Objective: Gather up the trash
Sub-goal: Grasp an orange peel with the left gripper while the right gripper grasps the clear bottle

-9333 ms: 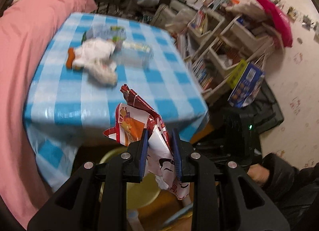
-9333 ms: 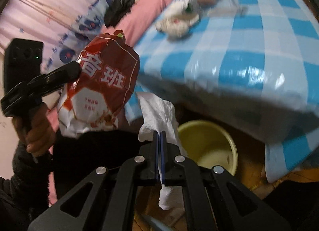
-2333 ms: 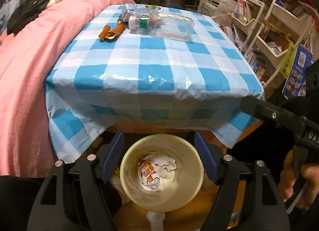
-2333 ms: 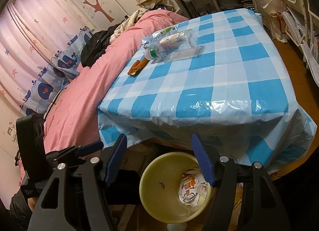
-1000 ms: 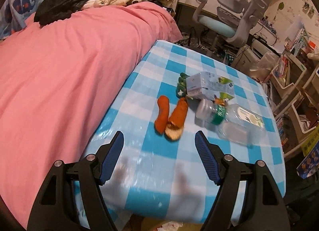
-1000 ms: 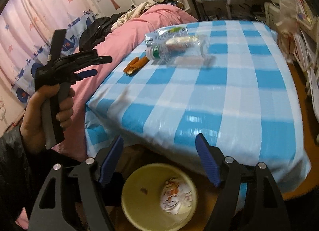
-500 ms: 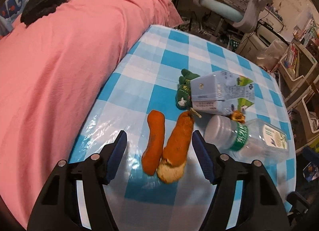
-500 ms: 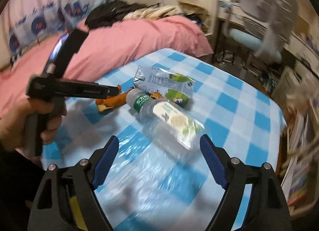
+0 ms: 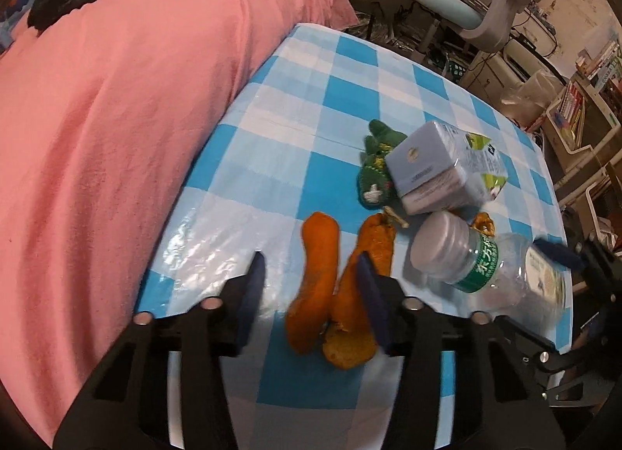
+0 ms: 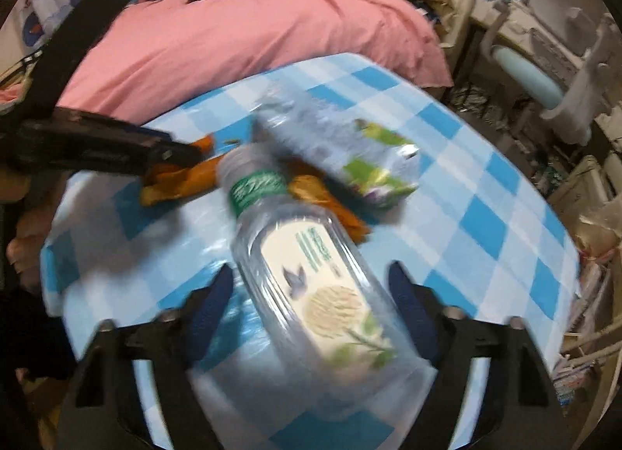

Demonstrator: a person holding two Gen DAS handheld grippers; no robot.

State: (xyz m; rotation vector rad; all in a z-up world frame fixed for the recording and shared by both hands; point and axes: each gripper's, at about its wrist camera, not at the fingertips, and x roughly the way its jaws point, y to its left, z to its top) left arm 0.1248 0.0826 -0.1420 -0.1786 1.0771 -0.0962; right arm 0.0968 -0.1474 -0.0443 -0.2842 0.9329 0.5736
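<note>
Two orange peels (image 9: 317,279) lie on the blue checked table (image 9: 350,61). My left gripper (image 9: 311,275) is open and straddles the left peel, its right finger over the second peel (image 9: 373,255). A clear plastic bottle (image 10: 303,275) with a green label lies on its side. My right gripper (image 10: 311,286) is open with the bottle's body between its fingers. A pale blue carton (image 9: 439,168) and a green toy (image 9: 375,168) lie behind the peels. The bottle (image 9: 486,271) also shows in the left wrist view.
A pink bed cover (image 9: 116,100) runs along the table's left edge. A grey office chair (image 9: 466,10) stands beyond the far end. Shelves with books (image 9: 575,115) are at the right. The carton (image 10: 342,142) lies just behind the bottle cap.
Both grippers came up from the yellow bin under the table to the tabletop. The left one closed in on the peels, the right one on the bottle.
</note>
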